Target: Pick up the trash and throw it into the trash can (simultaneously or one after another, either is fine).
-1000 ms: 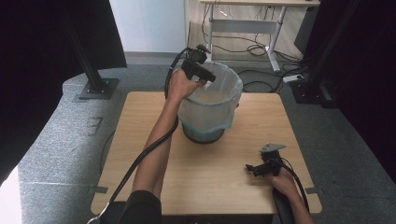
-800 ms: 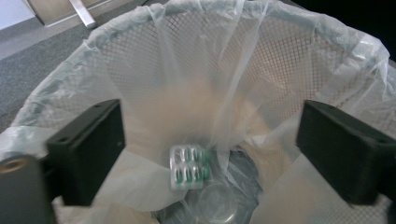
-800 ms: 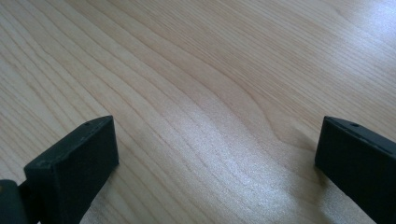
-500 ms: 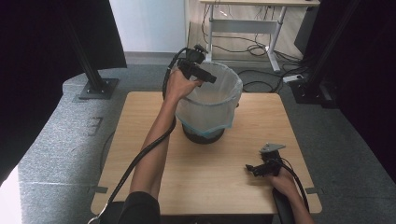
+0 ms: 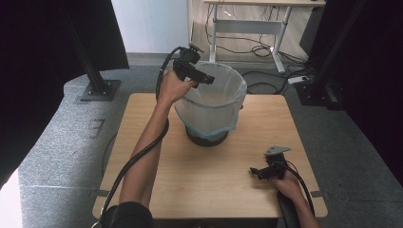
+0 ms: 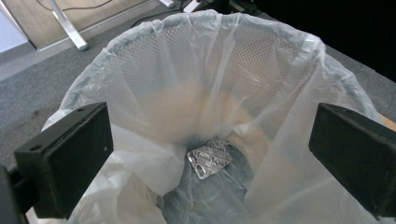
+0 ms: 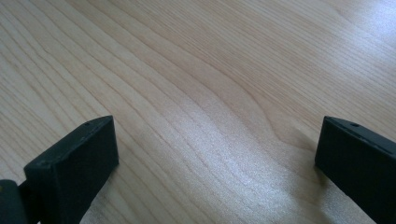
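Blister pack [image 6: 209, 157] at bin [image 5: 216, 102] bottom, print unreadable; left gripper [image 6: 210, 154] wide, empty above; right gripper [image 7: 215, 154] wide, empty.

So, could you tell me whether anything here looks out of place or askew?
Nothing looks damaged or spilled. The mesh bin stands upright on the table, its liner bag rumpled and loosely draped over the rim, with a blister pack lying at the bottom.

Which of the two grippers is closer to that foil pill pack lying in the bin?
The left gripper. It hangs over the lined bin's rim, jaws open above the pill pack. The right gripper rests far off on the table.
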`<state>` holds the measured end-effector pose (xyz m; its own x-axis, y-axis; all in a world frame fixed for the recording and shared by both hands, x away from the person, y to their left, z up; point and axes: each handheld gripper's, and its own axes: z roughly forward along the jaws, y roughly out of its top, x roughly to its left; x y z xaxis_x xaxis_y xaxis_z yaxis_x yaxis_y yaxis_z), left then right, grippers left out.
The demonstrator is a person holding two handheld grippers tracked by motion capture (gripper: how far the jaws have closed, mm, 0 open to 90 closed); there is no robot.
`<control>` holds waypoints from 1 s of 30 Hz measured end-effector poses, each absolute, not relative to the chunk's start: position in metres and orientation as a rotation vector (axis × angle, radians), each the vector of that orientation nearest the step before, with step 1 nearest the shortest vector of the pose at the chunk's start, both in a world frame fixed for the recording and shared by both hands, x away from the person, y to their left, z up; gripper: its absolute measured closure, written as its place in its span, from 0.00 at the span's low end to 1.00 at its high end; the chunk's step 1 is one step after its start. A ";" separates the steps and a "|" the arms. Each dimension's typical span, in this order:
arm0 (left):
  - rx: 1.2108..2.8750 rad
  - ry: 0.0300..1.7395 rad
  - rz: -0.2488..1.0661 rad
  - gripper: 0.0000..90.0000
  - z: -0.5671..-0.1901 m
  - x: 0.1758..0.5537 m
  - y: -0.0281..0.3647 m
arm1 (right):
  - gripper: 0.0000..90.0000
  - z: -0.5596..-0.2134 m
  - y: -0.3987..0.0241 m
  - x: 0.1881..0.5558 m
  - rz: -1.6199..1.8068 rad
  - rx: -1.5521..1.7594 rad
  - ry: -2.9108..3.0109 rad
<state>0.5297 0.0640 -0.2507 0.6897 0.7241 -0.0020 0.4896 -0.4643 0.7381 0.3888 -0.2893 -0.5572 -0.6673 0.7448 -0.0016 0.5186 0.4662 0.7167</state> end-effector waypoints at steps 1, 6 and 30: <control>2.156 0.913 0.408 0.00 -0.249 0.525 0.068 | 0.00 -0.557 -0.289 0.389 1.015 1.072 2.405; 2.146 0.887 0.410 0.00 -0.247 0.516 0.077 | 0.00 -0.557 -0.289 0.389 1.015 1.073 2.405; 2.086 0.822 0.445 0.00 -0.269 0.460 0.149 | 0.00 -0.557 -0.289 0.389 1.015 1.072 2.405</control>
